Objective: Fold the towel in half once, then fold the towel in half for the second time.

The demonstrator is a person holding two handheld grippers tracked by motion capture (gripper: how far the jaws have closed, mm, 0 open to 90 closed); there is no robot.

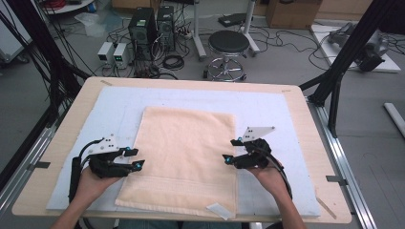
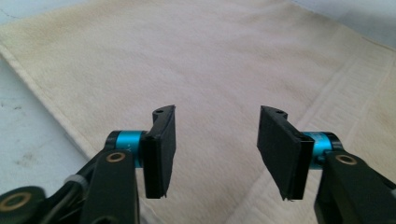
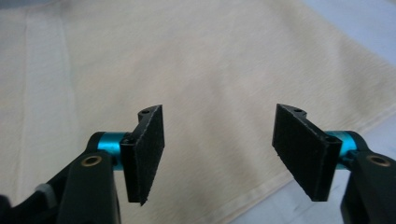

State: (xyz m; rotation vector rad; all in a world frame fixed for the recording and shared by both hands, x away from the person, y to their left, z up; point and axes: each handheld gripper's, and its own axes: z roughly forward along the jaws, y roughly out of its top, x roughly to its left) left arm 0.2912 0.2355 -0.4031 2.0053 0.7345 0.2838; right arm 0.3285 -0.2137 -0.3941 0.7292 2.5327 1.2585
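**Towel lies flat, both claws released at its sides**

The towel (image 1: 184,160), a pale peach cloth, lies spread on the light blue mat (image 1: 267,102) that covers the wooden surface (image 1: 305,114), its long edges running away from the person. It looks folded once, with a small white label (image 1: 218,210) showing at the near right corner.

The left claw (image 1: 134,158) hangs over the towel's left edge and the right claw (image 1: 229,150) over its right edge, about midway along the cloth. In the left gripper view the pads (image 2: 161,151) stand apart with bare towel (image 2: 219,70) between them; the right gripper view shows the same, pads (image 3: 147,151) wide and nothing clamped. Both claws are released and empty.

My reading is that one fold is laid down and the hands are between grips. The next move probably calls for lowering each claw to an edge or corner, pinching all the layers together, and carrying them across evenly so the fold lands square. A shallow pinch could catch the top layer alone.
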